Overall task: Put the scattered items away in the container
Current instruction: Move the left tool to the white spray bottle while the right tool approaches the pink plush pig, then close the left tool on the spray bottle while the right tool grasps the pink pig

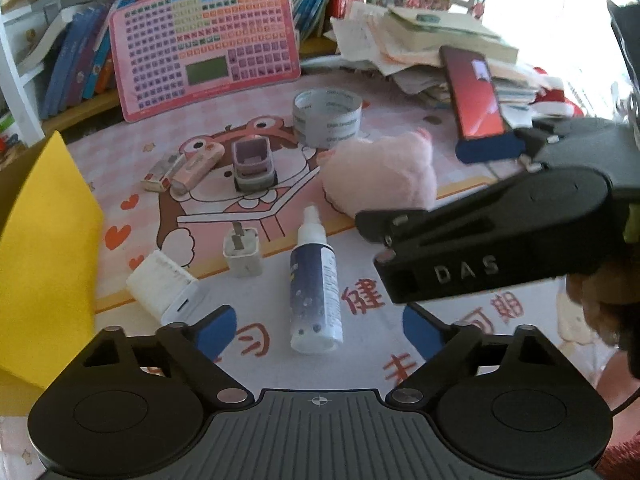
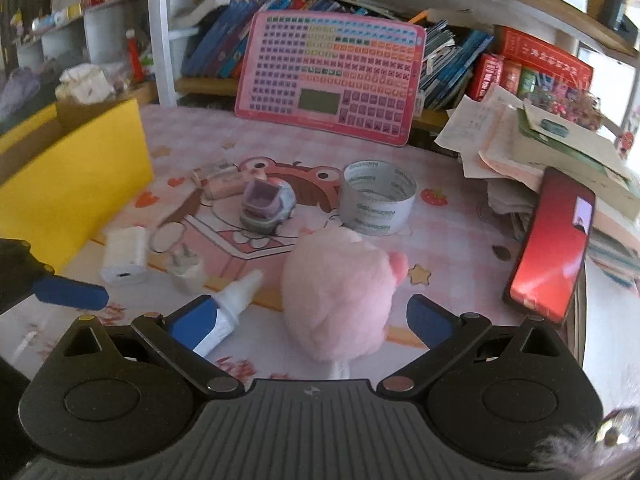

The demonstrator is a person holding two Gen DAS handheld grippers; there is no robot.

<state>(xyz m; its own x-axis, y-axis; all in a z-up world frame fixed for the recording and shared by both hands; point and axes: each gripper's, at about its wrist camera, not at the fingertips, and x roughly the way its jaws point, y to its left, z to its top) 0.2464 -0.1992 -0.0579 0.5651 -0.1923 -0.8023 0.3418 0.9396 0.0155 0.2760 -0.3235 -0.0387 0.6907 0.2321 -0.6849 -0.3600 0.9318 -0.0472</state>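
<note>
- the left gripper (image 1: 318, 330) is spread wide above the desk mat (image 1: 256, 312), its blue fingertips (image 1: 216, 330) to either side of the base of a spray bottle (image 1: 315, 284) that lies flat, nozzle pointing away; nothing is held between the jaws
- the right gripper (image 2: 310, 320) is likewise wide open and holds nothing; a pink plush toy (image 2: 340, 292) sits between its blue pads (image 2: 430, 320), with clear gaps on both sides
- from the left wrist view the right gripper's black body crosses in from the right, just past the near edge of the plush
- the yellow container (image 1: 48, 256) stands at the left edge of the mat, with only its outer wall visible, so its contents cannot be told
- a white charger plug (image 1: 243, 254) stands beside the bottle, and a white ribbed case (image 1: 162, 286) lies near the left fingertip
- farther back: a small purple toy car (image 1: 254, 164), a pink eraser-like case (image 1: 196, 166) touching a small white box (image 1: 162, 170), and a roll of tape (image 1: 328, 118) standing on its edge
- a phone with a red screen (image 2: 550, 244) leans on a stack of papers (image 2: 532, 152) at right
- a pink keyboard toy (image 2: 332, 76) leans against the bookshelf behind
</note>
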